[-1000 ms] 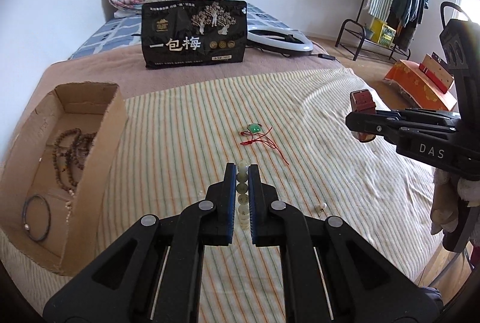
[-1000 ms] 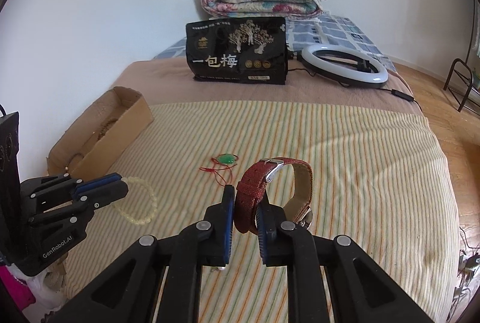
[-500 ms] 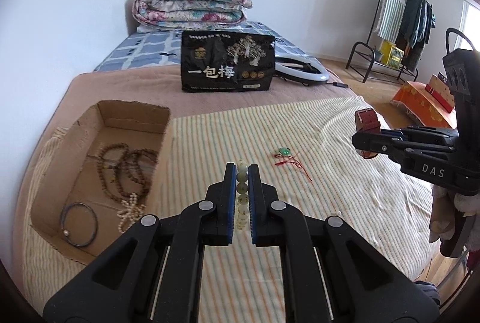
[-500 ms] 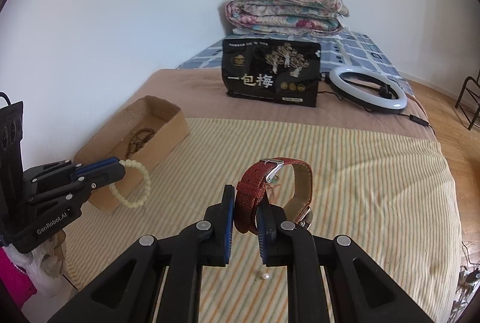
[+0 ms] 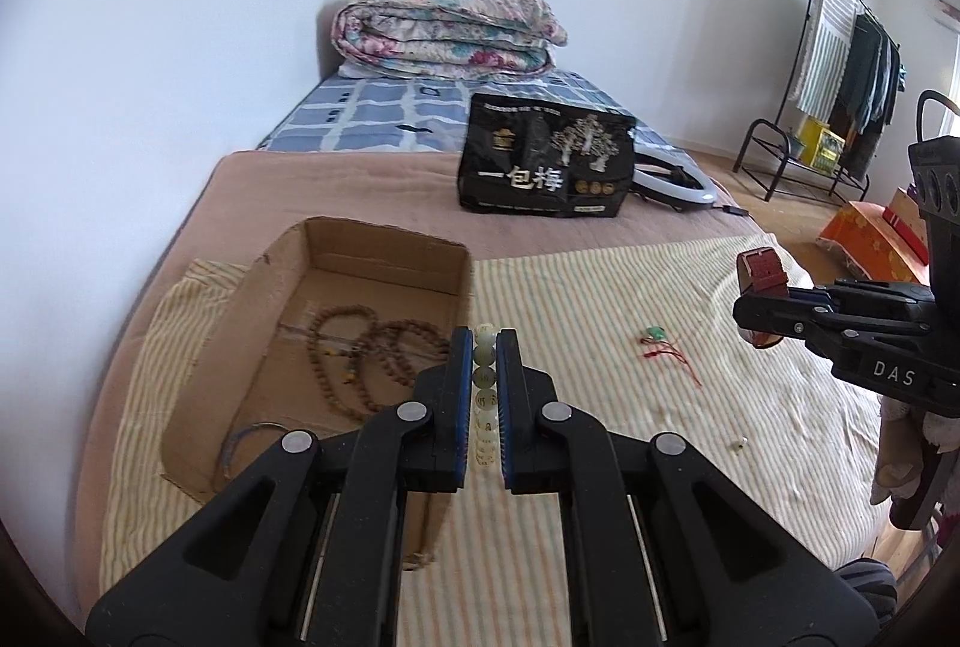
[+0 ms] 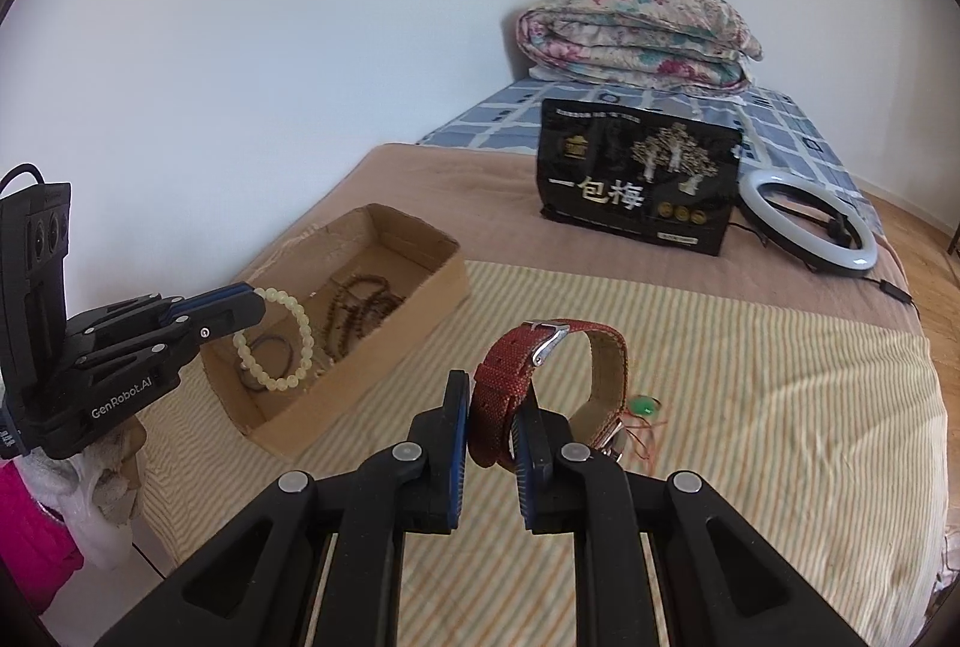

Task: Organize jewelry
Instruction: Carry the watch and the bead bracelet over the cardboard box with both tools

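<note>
My left gripper [image 5: 485, 347] is shut on a pale bead bracelet [image 5: 485, 377] and holds it above the near right side of the cardboard box [image 5: 384, 242]; the bracelet also hangs from it in the right wrist view [image 6: 282, 341]. The box holds brown bead strands [image 5: 360, 347] and a dark bangle [image 5: 240, 443]. My right gripper [image 6: 492, 395] is shut on a red-strapped watch [image 6: 540, 359], held above the striped cloth [image 6: 780, 407] right of the box. A green pendant on red cord [image 5: 657, 335] lies on the cloth between the grippers.
A black printed bag [image 5: 546, 167] stands behind the cloth, with a white ring light [image 6: 807, 221] beside it and a folded floral quilt [image 5: 450, 32] at the wall. A small pearl-like bead [image 5: 739, 442] lies on the cloth. A clothes rack [image 5: 840, 65] stands far right.
Both grippers have swung left towards the cardboard box with their loads. The bracelet now hangs over the box's near end; before, it was over the striped cloth.
</note>
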Available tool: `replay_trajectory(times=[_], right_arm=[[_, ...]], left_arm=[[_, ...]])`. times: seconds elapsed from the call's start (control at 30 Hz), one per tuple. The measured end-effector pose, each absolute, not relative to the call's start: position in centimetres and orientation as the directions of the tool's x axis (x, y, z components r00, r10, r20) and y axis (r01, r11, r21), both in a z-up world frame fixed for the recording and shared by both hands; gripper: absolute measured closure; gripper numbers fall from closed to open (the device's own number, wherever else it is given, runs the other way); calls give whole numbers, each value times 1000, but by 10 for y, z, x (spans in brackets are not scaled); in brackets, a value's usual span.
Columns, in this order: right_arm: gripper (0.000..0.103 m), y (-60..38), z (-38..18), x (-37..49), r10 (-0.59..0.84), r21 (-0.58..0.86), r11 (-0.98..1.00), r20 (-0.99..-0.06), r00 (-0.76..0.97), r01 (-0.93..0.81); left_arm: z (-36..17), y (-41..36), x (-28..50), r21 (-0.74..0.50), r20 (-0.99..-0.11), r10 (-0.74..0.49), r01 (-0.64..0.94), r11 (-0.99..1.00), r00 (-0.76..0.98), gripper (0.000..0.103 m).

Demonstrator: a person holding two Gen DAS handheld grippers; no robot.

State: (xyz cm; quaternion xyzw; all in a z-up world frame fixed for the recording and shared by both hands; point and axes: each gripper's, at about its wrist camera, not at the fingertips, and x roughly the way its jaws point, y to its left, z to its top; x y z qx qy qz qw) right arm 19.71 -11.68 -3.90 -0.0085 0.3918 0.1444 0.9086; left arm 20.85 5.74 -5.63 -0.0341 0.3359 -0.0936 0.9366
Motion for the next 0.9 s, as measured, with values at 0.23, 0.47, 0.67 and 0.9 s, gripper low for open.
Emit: replay_trajectory(times=[0.23,0.47,0.67,0.9], right_arm=[[91,-81,-39,217,299,109,941,-710,638,-321],[91,-44,-45,246,326,109,926,-714,620,-361],[91,-15,-52,272,344,110,914,-718,605,-389],[92,9,-61,300,357,117,906,-724,590,-406]], left_arm=[[-57,94,217,-125,-620,-159,103,987,769,98],[-64,117,223,-125,-623,-136,73,989,770,98],[-70,131,231,-134,-627,-131,60,989,768,98],[-74,137,236,-129,-625,-130,63,990,769,98]])
